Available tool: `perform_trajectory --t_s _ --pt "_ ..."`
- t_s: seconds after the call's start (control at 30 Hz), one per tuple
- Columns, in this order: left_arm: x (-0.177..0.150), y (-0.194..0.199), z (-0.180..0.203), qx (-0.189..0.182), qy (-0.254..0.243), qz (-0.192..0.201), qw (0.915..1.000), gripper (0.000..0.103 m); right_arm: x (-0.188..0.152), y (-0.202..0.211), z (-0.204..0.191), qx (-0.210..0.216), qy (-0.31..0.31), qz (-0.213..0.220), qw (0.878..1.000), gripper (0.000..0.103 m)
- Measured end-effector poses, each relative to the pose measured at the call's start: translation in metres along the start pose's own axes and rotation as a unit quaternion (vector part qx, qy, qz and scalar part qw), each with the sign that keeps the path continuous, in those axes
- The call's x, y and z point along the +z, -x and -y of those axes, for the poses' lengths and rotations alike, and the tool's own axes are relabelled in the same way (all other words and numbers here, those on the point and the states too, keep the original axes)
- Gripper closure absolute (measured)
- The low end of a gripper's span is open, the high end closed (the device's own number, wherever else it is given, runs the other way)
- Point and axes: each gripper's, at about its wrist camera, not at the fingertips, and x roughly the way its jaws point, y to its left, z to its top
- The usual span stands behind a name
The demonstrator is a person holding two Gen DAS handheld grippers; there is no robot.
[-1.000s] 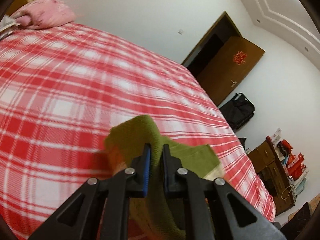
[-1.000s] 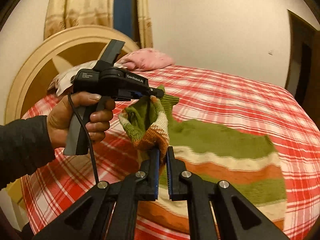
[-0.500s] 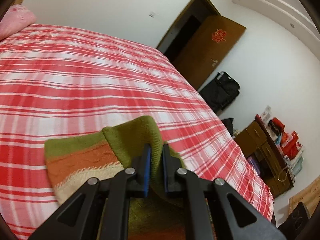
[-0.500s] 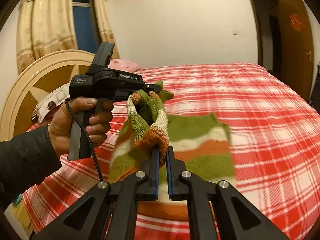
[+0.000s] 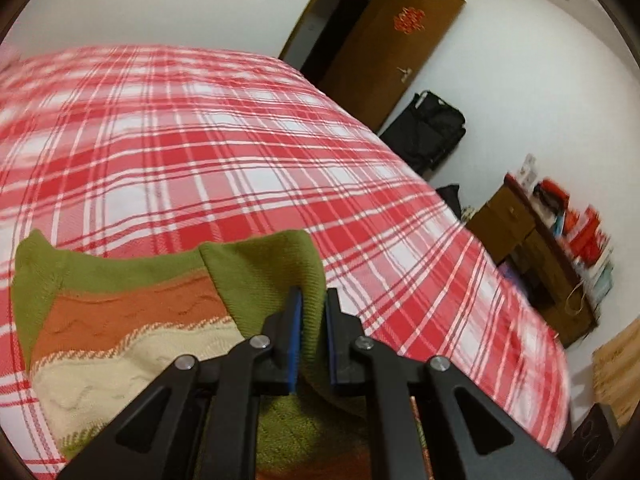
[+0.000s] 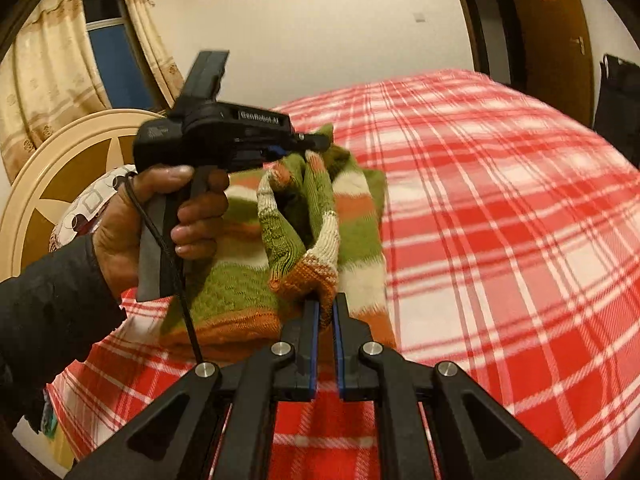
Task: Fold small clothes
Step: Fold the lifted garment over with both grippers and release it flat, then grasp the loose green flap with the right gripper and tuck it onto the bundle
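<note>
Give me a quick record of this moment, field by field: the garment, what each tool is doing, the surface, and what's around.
garment: striped knit sweater in green, orange and cream, part lifted, the rest lying on the bed
left tool: shut on a green edge of the sweater
right tool: shut on an orange and cream fold of the sweater
left hand: grips the left tool's handle, seen in the right wrist view
surface: bed with red and white plaid cover
surroundings: brown door, black bag, wooden dresser, curtains

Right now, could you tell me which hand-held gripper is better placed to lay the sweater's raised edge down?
Probably the left hand-held gripper: it pinches the sweater at its far edge.
</note>
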Motion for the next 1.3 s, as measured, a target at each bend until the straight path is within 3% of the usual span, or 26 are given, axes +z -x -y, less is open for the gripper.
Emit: perform_trajectory --t_s 0.13,0.17,0.23,0.27,0.3,0.4,0.43,0.5,0.53,0.6,0.7,0.73,0.77,0.8,0.9,1.0,1.2,1.3 --pt "-0.004 0.012 0.027 0.024 -0.063 0.016 0.9976 0.086 -0.007 -0.006 0.017 0.006 -0.028 -0.017 0.999 0.097" --pt "-0.006 0.019 0.033 0.024 -0.078 0.023 0.9964 0.081 -0.009 -0.005 0.021 -0.001 -0.034 -0.017 0.999 0.097" --pt "-0.009 0.035 0.04 0.044 -0.102 0.039 0.993 0.057 -0.011 0.0 0.033 -0.022 -0.051 -0.013 0.998 0.096" --pt "-0.013 0.044 0.041 0.055 -0.109 0.048 0.9914 0.038 -0.011 0.003 0.038 -0.027 -0.06 -0.012 0.998 0.096" --pt "-0.02 0.056 0.04 0.066 -0.114 0.061 0.9894 0.031 -0.01 0.007 0.043 -0.034 -0.067 -0.008 0.997 0.096" --pt "-0.042 0.078 0.028 0.084 -0.11 0.058 0.9887 0.031 0.004 0.018 0.046 -0.042 -0.066 0.02 0.997 0.093" --pt "-0.05 0.082 0.024 0.095 -0.106 0.057 0.9882 0.031 0.01 0.018 0.044 -0.037 -0.061 0.024 0.997 0.087" --pt "-0.07 0.09 0.015 0.101 -0.097 0.049 0.989 0.027 0.028 0.016 0.033 -0.017 -0.047 0.036 0.998 0.037" --pt "-0.078 0.09 0.012 0.103 -0.092 0.042 0.9895 0.026 0.036 0.016 0.027 -0.006 -0.043 0.048 0.998 0.034" --pt "-0.093 0.088 0.006 0.116 -0.088 0.027 0.989 0.026 0.055 0.008 0.01 0.016 -0.02 0.059 0.998 0.034" --pt "-0.113 0.082 0.002 0.13 -0.091 0.013 0.9873 0.026 0.082 -0.022 -0.015 0.006 0.011 0.026 1.0 0.036" --pt "-0.117 0.081 0.003 0.133 -0.099 0.013 0.9861 0.026 0.087 -0.037 -0.022 0.0 0.019 0.0 1.0 0.043" --pt "-0.12 0.081 0.005 0.14 -0.109 0.014 0.984 0.025 0.089 -0.049 -0.025 -0.016 0.029 -0.018 0.999 0.062" --pt "-0.122 0.08 0.006 0.144 -0.115 0.013 0.9828 0.022 0.089 -0.059 -0.027 -0.052 0.036 -0.029 0.998 0.073" --pt "-0.128 0.077 0.008 0.138 -0.128 -0.003 0.9821 0.013 0.08 -0.089 -0.004 -0.113 0.012 -0.081 0.99 0.075" --pt "-0.139 0.076 0.004 0.132 -0.128 -0.002 0.983 0.01 0.064 -0.102 0.022 -0.118 -0.018 -0.1 0.988 0.074" --pt "-0.138 0.076 -0.011 0.129 -0.082 -0.005 0.9883 0.005 0.077 -0.093 0.01 -0.132 0.008 -0.09 0.987 0.069" --pt "-0.14 0.071 -0.015 0.123 -0.066 -0.018 0.9901 0.004 0.098 -0.075 -0.009 -0.15 0.039 -0.035 0.987 0.069"
